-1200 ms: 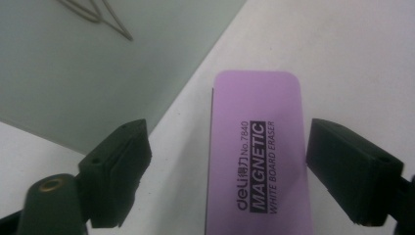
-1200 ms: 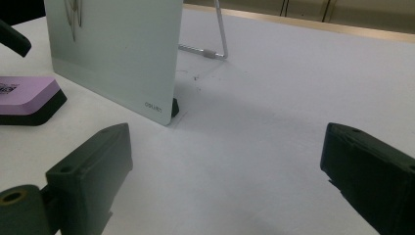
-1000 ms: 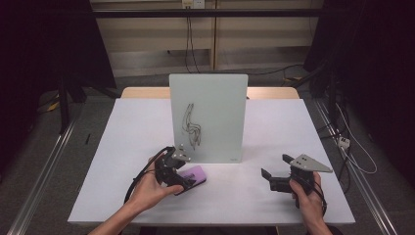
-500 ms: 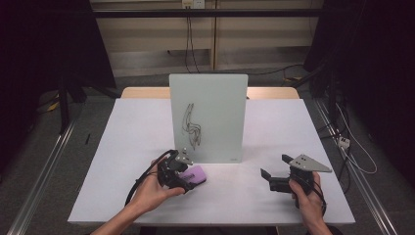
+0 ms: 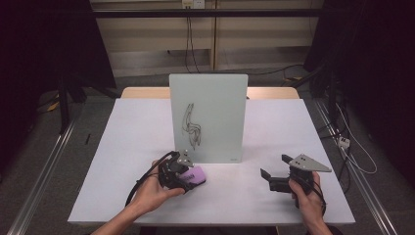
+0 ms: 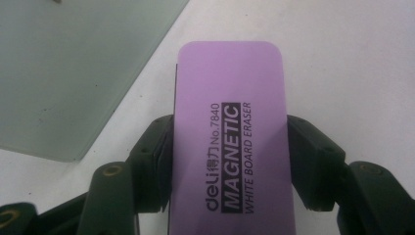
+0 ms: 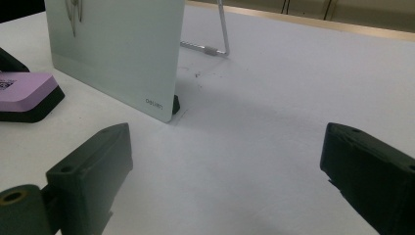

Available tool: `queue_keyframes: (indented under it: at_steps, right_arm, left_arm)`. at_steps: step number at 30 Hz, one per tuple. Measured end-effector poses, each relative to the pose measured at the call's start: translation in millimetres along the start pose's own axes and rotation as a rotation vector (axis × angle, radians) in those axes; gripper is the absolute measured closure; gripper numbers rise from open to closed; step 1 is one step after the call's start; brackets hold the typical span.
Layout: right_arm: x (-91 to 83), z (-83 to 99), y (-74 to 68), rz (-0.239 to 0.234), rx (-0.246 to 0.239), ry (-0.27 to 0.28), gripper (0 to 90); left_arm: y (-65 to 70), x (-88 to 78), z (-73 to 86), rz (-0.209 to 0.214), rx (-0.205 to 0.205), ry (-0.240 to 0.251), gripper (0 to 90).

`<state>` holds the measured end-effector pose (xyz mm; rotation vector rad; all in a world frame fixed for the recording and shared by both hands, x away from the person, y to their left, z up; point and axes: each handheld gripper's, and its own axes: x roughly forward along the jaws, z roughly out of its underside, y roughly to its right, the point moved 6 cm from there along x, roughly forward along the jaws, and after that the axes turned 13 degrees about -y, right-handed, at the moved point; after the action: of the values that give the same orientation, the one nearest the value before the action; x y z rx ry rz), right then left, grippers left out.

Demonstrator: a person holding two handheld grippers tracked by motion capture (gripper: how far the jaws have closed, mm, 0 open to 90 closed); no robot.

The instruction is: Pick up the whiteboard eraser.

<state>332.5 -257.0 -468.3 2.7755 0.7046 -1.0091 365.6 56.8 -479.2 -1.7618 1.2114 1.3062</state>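
While whiteboard (image 5: 208, 117) stands propped for wiping | left gripper (image 6: 230, 161) jaws just closed, clamping magnetic eraser (image 6: 230, 132) sides | right gripper (image 7: 225, 181) spread, idle

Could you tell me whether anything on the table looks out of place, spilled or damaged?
Nothing stands out. The whiteboard stands upright on its stand, bearing a scribble. The purple whiteboard eraser sits squarely in the left gripper.

- A lab-like recording room: a white table (image 5: 147, 147) stands alone at the centre on a grey floor (image 5: 44, 161).
- Black curtains (image 5: 44, 44) hang at 9 and 3 o'clock.
- Cables (image 5: 188, 29) run down the wall at 12 o'clock.
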Motion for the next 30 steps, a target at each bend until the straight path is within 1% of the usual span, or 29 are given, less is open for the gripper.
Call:
queue_keyframes:
  at_steps: [1, 5, 6, 7, 9, 10, 11, 12, 14, 16, 17, 18, 19, 20, 21, 22, 24, 25, 27, 28, 29, 30]
  right_arm:
    - [-0.1, 0.0, -0.2, -0.001, 0.0, 0.0, 5.1]
    - [0.2, 0.0, 0.4, 0.0, -0.001, 0.0, 5.1]
    - [0.2, 0.0, 0.5, 0.001, -0.001, 0.0, 5.1]
    - [0.1, 0.0, 0.4, 0.0, -0.001, 0.001, 5.1]
    - [0.0, -0.1, 0.4, 0.001, -0.001, 0.002, 5.1]
    - [0.0, -0.1, 0.3, 0.0, 0.0, 0.001, 5.1]
    - [0.0, 0.0, 0.3, 0.0, 0.001, 0.001, 5.1]
    - [0.1, -0.1, 0.3, -0.001, 0.001, 0.001, 5.1]
    - [0.2, -0.1, 0.4, -0.001, -0.002, 0.001, 5.1]
    - [0.2, -0.1, 0.3, -0.001, -0.001, 0.001, 5.1]
    - [0.2, -0.1, 0.3, -0.001, 0.0, 0.001, 5.1]
    - [0.3, -0.2, 0.4, -0.001, -0.001, 0.002, 5.1]
    - [0.4, -0.2, 0.4, -0.001, 0.0, 0.002, 5.1]
    - [0.4, -0.2, 0.5, 0.0, 0.0, 0.001, 5.1]
    - [0.4, -0.2, 0.4, 0.0, 0.002, 0.001, 5.1]
    - [0.4, -0.3, 0.5, 0.001, 0.003, 0.001, 5.1]
    - [0.5, -0.3, 0.6, 0.002, 0.008, 0.001, 5.1]
    - [0.6, -0.2, 0.9, 0.003, 0.008, 0.0, 5.1]
    - [1.1, 0.0, 1.4, 0.002, 0.01, -0.002, 5.1]
    - [1.5, 0.0, 1.9, 0.005, 0.016, -0.002, 5.1]
    - [1.6, -0.2, 2.2, 0.007, 0.02, -0.001, 5.1]
    - [1.4, -0.5, 2.4, 0.008, 0.02, 0.0, 5.1]
  left_arm:
    - [0.1, 0.0, -0.2, 0.0, -0.005, 0.0, 40.8]
    - [-0.2, -1.0, -0.8, -0.006, -0.001, 0.004, 41.0]
    - [-0.5, -2.7, -0.5, -0.001, -0.002, 0.005, 41.0]
    - [-0.5, -4.3, -0.8, 0.006, -0.01, 0.016, 41.1]
    - [-2.1, -8.4, -1.1, -0.003, -0.018, 0.037, 41.1]
    - [-2.5, -10.2, -0.9, -0.001, -0.027, 0.047, 41.1]
    - [-4.4, -12.4, -0.3, -0.003, -0.015, 0.049, 41.1]
    - [-2.5, -12.8, -2.2, 0.009, -0.069, 0.096, 41.1]
    - [-6.8, -16.8, -0.2, -0.008, -0.042, 0.087, 41.1]
    - [-8.6, -19.1, -0.1, -0.015, -0.047, 0.106, 41.1]
    - [-10.0, -20.2, 0.4, -0.024, -0.043, 0.11, 41.1]
    - [-10.3, -20.9, 0.9, -0.018, -0.045, 0.114, 41.2]
    - [-11.5, -22.3, 1.7, -0.04, -0.044, 0.108, 41.2]
    - [-9.9, -22.4, 0.1, -0.008, -0.064, 0.152, 41.2]
    - [-9.6, -23.4, 0.3, -0.013, -0.072, 0.159, 41.2]
    - [-9.0, -24.5, -0.3, -0.011, -0.082, 0.179, 41.2]
    - [-9.7, -27.6, 0.4, -0.01, -0.086, 0.204, 41.2]
    - [-10.5, -29.2, 0.8, -0.01, -0.088, 0.224, 41.2]
    - [-11.1, -31.5, 2.1, -0.007, -0.098, 0.244, 41.2]
    - [-11.2, -32.8, 2.4, -0.01, -0.111, 0.262, 41.2]
    - [-12.2, -34.9, 3.8, -0.034, -0.115, 0.261, 41.2]
    - [-12.8, -36.4, 4.7, -0.02, -0.106, 0.275, 41.2]
